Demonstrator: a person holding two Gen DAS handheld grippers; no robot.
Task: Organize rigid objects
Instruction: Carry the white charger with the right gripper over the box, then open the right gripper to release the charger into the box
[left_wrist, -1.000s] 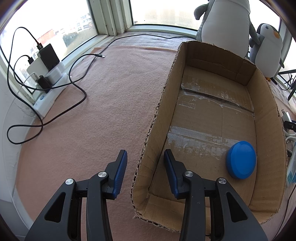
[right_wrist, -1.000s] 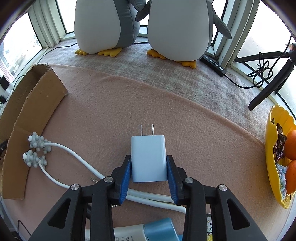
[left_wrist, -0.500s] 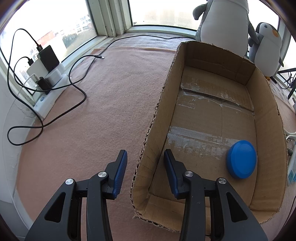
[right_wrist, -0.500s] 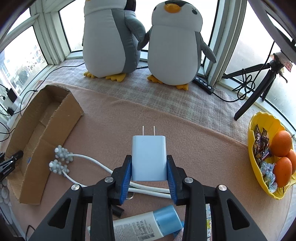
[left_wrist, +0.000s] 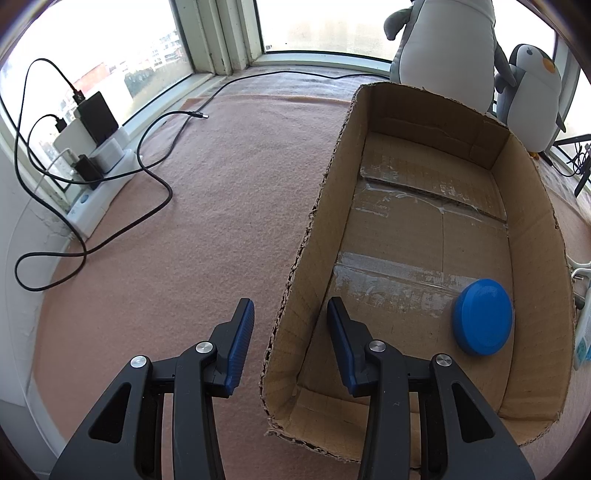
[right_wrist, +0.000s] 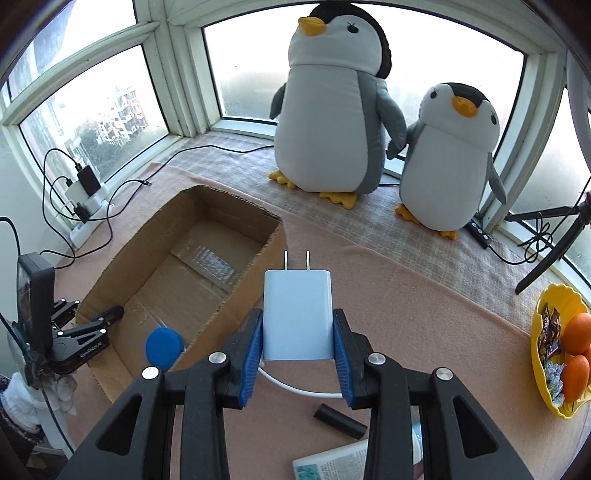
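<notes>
My right gripper (right_wrist: 295, 354) is shut on a white plug-in charger (right_wrist: 296, 314), prongs pointing away, held in the air above the pink cloth just right of the cardboard box (right_wrist: 236, 295). A blue round disc (right_wrist: 164, 347) lies on the box floor near its right wall; the left wrist view shows the same disc (left_wrist: 483, 316). My left gripper (left_wrist: 290, 325) stands open astride the box's left wall (left_wrist: 314, 236), one finger inside and one outside, and the pads do not press on the cardboard. The left gripper (right_wrist: 90, 314) also shows at the box's near corner.
Two plush penguins (right_wrist: 332, 110) (right_wrist: 450, 155) stand by the window behind the box. A yellow bowl (right_wrist: 539, 332) with oranges sits at the right. A white cable (right_wrist: 295, 387), a black cylinder (right_wrist: 340, 421) and a tube lie under my right gripper. A power strip (left_wrist: 96, 184) with black leads lies at the far left.
My right gripper has risen with the charger and swung toward the box, which now fills the left of its view. The left gripper has stayed where it was.
</notes>
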